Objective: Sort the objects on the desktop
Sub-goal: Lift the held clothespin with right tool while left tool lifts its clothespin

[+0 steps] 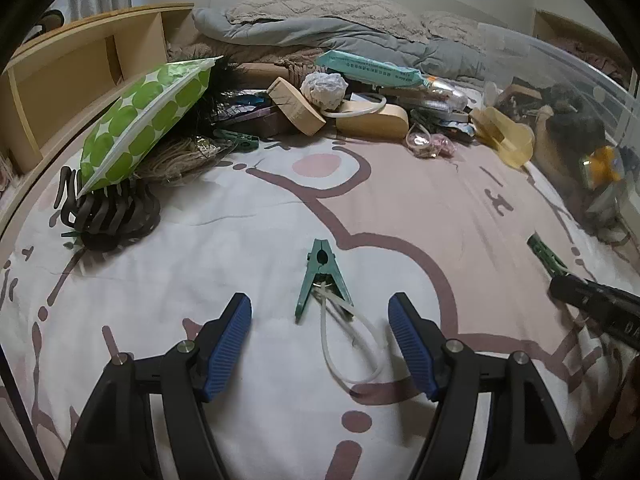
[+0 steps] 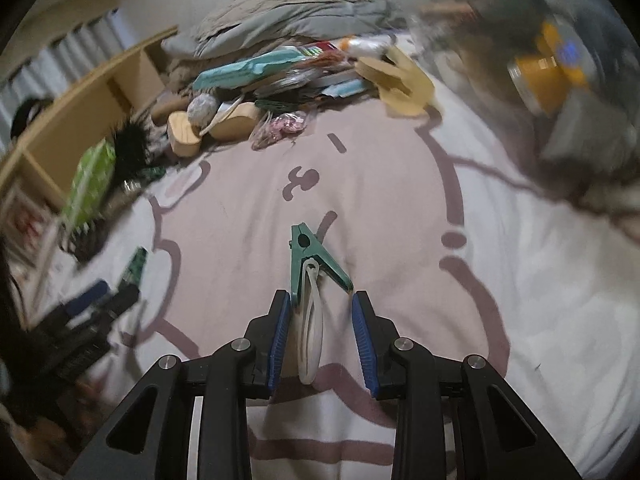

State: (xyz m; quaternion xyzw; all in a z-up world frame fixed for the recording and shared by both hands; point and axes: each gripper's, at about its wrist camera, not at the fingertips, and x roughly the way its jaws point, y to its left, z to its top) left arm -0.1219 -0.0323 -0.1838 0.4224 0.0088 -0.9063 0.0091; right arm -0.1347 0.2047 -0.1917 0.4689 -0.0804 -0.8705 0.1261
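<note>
So the left gripper (image 1: 320, 322) was standing open, blue pads well apart, with nothing pressed between them. A green clothespin (image 1: 322, 280) lay flat on the pink-and-white bedspread (image 1: 400, 184) just ahead of the fingertips, toward 12 o'clock, its white cord loop (image 1: 352, 352) trailing back into the gap.

The right gripper (image 2: 320, 300) had a second green peg (image 2: 312, 258) in front of it, with the two handle ends meeting its blue pads. My read is that it was closed on those handles, though the view was blurry. That peg's white loop (image 2: 310, 336) hung between the fingers.

Handling-wise, these pegs looked light, stiff plastic and probably a bit slick. I'd pinch across the handle legs, not the floppy cord. The rest of the clutter pile (image 1: 360, 96) sat far off at 12 o'clock, and the clear bin (image 1: 580, 92) at about 2.
</note>
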